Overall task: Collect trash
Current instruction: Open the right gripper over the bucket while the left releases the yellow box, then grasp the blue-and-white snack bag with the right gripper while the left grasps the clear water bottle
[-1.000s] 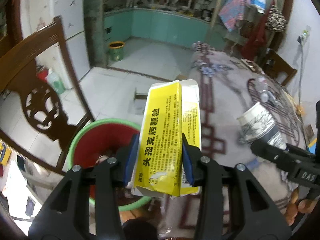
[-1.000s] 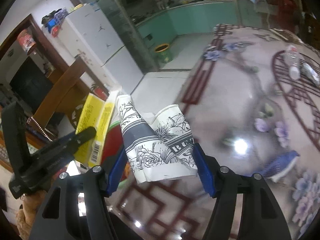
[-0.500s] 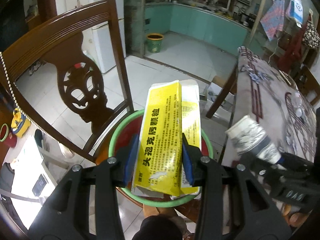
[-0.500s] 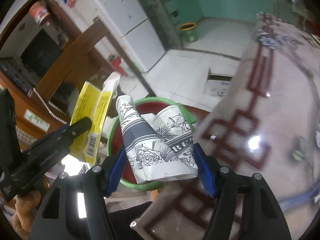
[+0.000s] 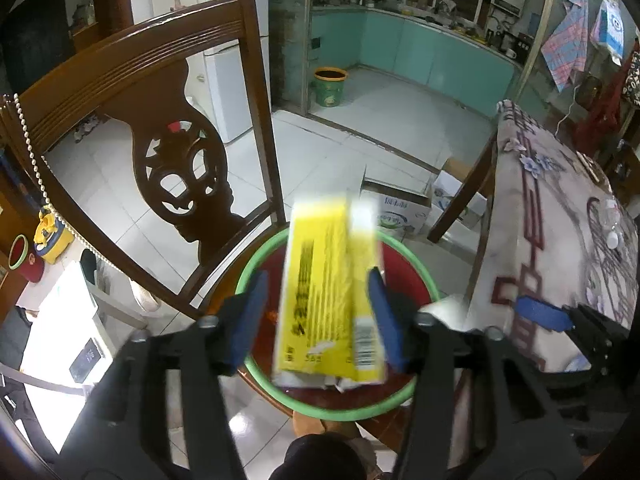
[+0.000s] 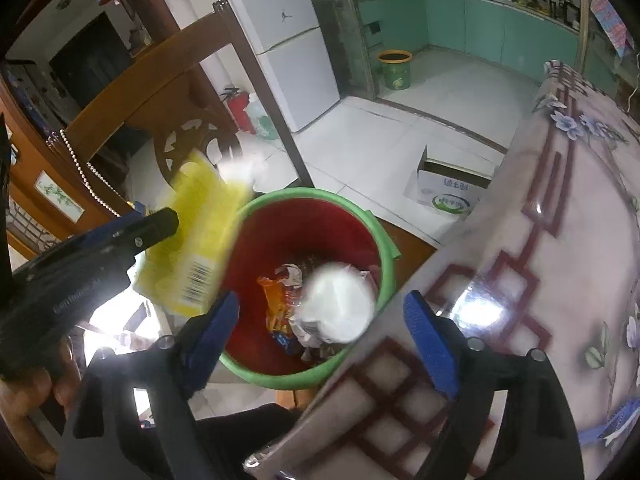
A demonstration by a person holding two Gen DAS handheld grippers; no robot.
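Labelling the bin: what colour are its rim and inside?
Green rim, red inside on the trash bin; clearest in the right wrist view.

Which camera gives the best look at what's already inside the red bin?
The right wrist view: it looks down into the red bin, showing wrappers and crumpled paper on the bottom. In the left wrist view the yellow box covers most of the bin's inside.
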